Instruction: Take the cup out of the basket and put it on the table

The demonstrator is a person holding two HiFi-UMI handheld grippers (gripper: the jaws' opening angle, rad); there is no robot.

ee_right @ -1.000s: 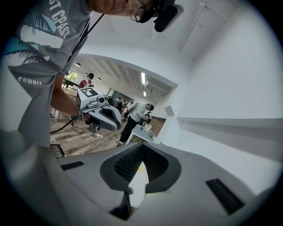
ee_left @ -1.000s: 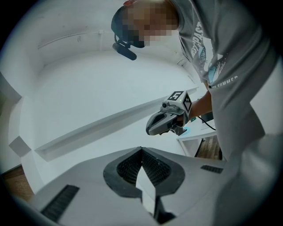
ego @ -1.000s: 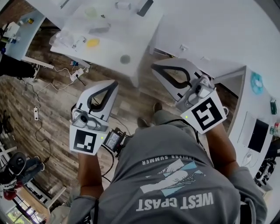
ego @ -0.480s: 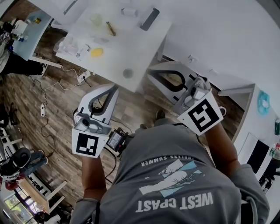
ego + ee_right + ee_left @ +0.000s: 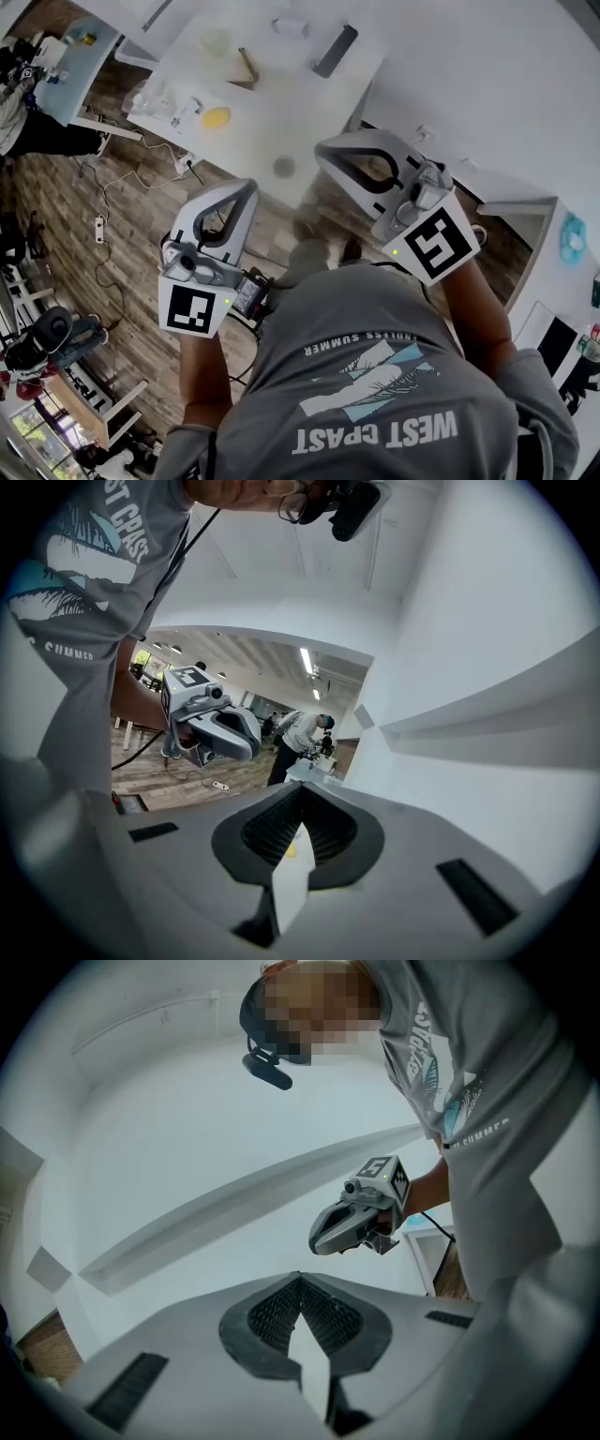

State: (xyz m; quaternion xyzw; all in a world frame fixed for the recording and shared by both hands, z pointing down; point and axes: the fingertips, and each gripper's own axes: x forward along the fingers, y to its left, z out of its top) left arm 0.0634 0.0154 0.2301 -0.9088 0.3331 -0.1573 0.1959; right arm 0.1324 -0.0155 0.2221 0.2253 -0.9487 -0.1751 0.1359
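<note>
- Approach step, by the look of it: no reaching and no grasping yet.
- Left gripper: held at the near edge of the white table as seen from above. Jaws closed tip to tip, nothing between them.
- Right gripper: held by the table's near right corner, beside the left one. Likewise pressed fully together and empty.
- No basket and no certain cup in any view, so whereabouts of the cup unknown. Possibly farther along the table or somewhere past it, out of frame.
- On the table:
  - a yellow round thing toward the left side
  - a brown stick behind that
  - a dark flat slab toward the far right
  - a small grey disc close to the near edge
  - a pale round shape at the far side, too small to name
- Below the table's near edge: wooden floor with loose cables.
- Next, as a judgement: find the basket first and step in close. Then spread one pair of jaws wide enough for the cup's wall before reaching down into the basket.
- Worth keeping the other gripper free to steady the basket, in case of the basket lifting along with the cup.
</note>
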